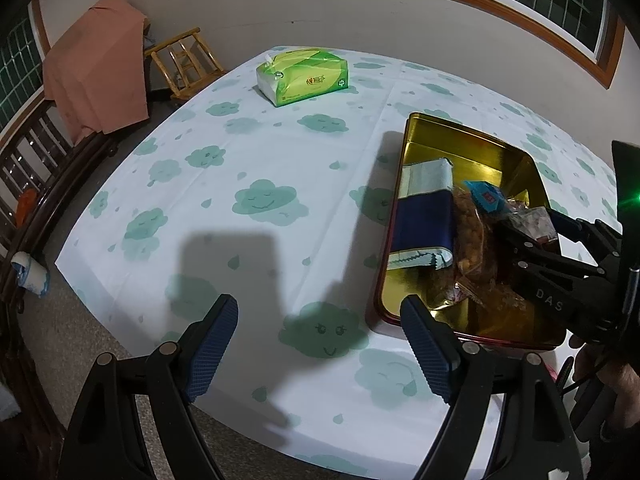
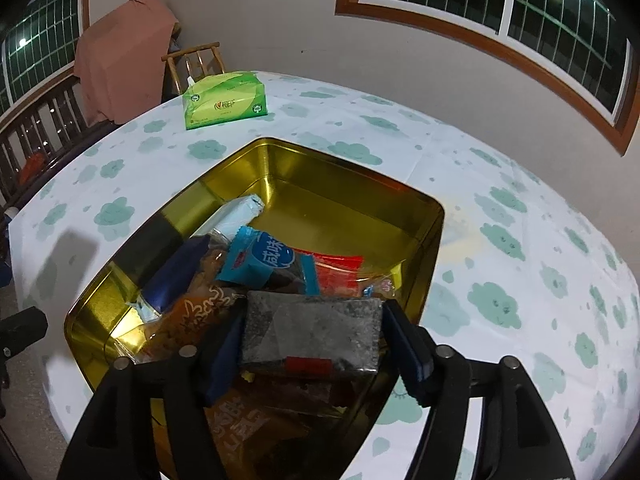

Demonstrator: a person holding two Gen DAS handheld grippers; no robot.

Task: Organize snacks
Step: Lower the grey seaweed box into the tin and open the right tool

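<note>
1. The gold tin sits open on the table with the cloud-print cloth; a green tissue pack lies well apart from it, toward the far edge
2. The right gripper hangs over the near end of the tin. A grey speckled packet lies between its jaws, resting on the pile of snacks
3. The right jaws stand fairly wide. A narrow gap shows on both sides of the grey packet – judged released, not clamped
4. The left gripper hovers over bare cloth just beside the tin's near corner, jaws wide apart and empty
5. Tin contents: a navy wrapper along the left wall, a light blue sachet, a red sachet and an orange bag under the grey packet. The far half of the tin floor is bare
6. Handling, as judged: the grey packet looks like a flat, fairly firm block in slick film – light, but likely to slip. Take it across its short sides, as the pads now stand
7. The orange bag looks soft and crinkly, its contents probably brittle; grip it at a sealed edge, not across the middle
</note>
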